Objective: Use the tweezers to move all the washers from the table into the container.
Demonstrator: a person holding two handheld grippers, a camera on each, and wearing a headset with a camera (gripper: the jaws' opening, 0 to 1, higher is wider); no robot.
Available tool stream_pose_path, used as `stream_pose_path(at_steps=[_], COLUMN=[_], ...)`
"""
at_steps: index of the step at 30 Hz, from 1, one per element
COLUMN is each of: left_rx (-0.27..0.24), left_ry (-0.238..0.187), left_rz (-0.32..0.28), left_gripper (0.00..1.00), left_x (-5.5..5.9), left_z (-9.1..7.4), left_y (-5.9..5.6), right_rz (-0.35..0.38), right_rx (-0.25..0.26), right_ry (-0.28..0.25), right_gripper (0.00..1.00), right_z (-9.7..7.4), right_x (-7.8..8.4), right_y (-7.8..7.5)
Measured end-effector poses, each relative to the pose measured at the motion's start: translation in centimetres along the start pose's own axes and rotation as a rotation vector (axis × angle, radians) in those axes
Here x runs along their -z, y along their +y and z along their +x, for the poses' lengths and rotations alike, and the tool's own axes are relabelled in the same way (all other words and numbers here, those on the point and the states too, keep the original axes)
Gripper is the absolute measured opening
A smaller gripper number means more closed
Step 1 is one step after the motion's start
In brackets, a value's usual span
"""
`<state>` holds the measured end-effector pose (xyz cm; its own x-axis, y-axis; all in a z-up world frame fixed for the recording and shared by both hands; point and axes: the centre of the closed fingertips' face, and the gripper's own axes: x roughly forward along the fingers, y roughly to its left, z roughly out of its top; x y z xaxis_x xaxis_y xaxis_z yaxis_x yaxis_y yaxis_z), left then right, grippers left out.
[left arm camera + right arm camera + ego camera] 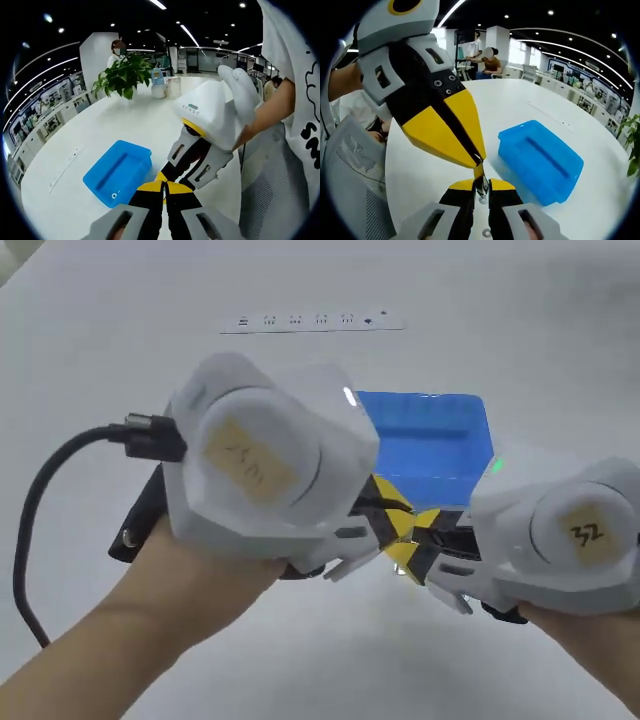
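The blue container [425,445] lies on the white table just beyond both grippers, and shows again as the container [119,172] and the container [540,162]. My left gripper [392,523] and right gripper [418,545] meet tip to tip in front of it. A thin metal pair of tweezers [480,176] runs from the shut yellow jaws of the left gripper [477,159] into my right gripper [480,187], whose jaws close on it. In the left gripper view my own gripper [163,188] is shut, nose to nose with the right gripper [161,176]. A small washer [486,233] lies on the table below.
A white power strip [310,322] lies at the far side of the table. A potted plant [122,75] and white jars [167,87] stand farther off. A person's patterned shirt [295,100] is close on the right. People sit at the far end [490,62].
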<state>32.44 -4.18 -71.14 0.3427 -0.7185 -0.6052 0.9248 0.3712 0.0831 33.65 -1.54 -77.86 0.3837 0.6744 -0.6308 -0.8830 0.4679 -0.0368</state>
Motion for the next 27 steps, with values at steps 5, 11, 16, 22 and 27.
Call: stream_pose_path(at_steps=[5, 11, 16, 22, 27], left_rx=[0.002, -0.002, 0.001, 0.006, 0.011], left_ry=[0.002, 0.012, 0.005, 0.009, 0.011], left_rz=[0.002, 0.008, 0.0, 0.008, 0.033], left_gripper=[0.0, 0.0, 0.0, 0.0, 0.0], left_x=[0.0, 0.2, 0.18, 0.03, -0.42], left_z=[0.21, 0.26, 0.32, 0.49, 0.27], left_y=[-0.1, -0.09, 0.03, -0.09, -0.26], right_rz=[0.003, 0.009, -0.009, -0.023, -0.055], right_rx=[0.001, -0.002, -0.003, -0.001, 0.009], right_ry=[0.006, 0.002, 0.003, 0.011, 0.014], right_gripper=[0.06, 0.06, 0.05, 0.04, 0.04], right_z=[-0.07, 0.12, 0.15, 0.07, -0.24], right_x=[0.27, 0.37, 0.38, 0.45, 0.06], right_y=[-0.12, -0.13, -0.14, -0.18, -0.28])
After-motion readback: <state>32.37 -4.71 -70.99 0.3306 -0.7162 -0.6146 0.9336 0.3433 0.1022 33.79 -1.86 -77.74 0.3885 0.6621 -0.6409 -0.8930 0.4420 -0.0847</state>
